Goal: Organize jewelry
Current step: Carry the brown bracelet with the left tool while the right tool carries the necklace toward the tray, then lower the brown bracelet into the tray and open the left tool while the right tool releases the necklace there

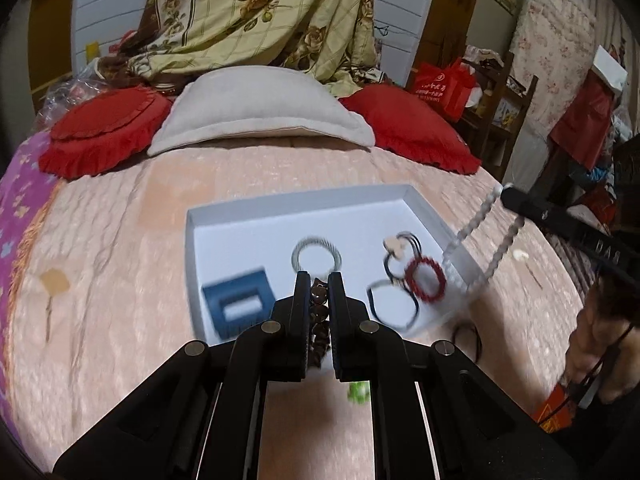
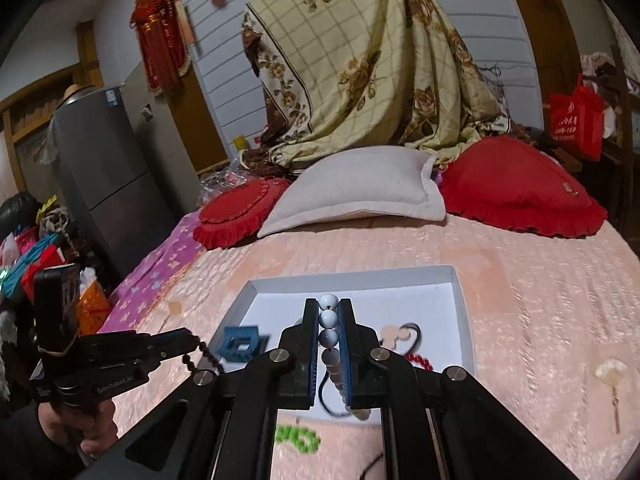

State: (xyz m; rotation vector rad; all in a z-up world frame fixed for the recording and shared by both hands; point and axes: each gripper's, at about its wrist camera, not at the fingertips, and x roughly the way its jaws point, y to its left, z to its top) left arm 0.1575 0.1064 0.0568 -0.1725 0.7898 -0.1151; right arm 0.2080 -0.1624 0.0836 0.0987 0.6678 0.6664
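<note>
My left gripper (image 1: 319, 280) is shut on a dark brown bead bracelet (image 1: 319, 304), above the near side of a white tray (image 1: 191, 240) on the bed. The tray holds a blue box (image 1: 236, 306), a grey ring (image 1: 316, 256), black hair ties with a beige ornament (image 1: 394, 246), a red bracelet (image 1: 425, 280) and a black ring (image 1: 394, 306). My right gripper (image 2: 328, 306) is shut on a strand of white beads (image 2: 329, 320). The white beads (image 1: 478, 224) hang over the tray's right rim. In the right wrist view, dark beads (image 2: 204, 354) dangle from the left gripper (image 2: 192, 336).
Green beads (image 2: 298, 436) lie on the pink bedspread just before the tray, beside a black tie (image 1: 466, 336). A small fan-shaped piece (image 2: 610, 372) lies to the tray's right. A grey pillow (image 1: 260, 116) and red cushions (image 1: 412, 128) line the bed's far end.
</note>
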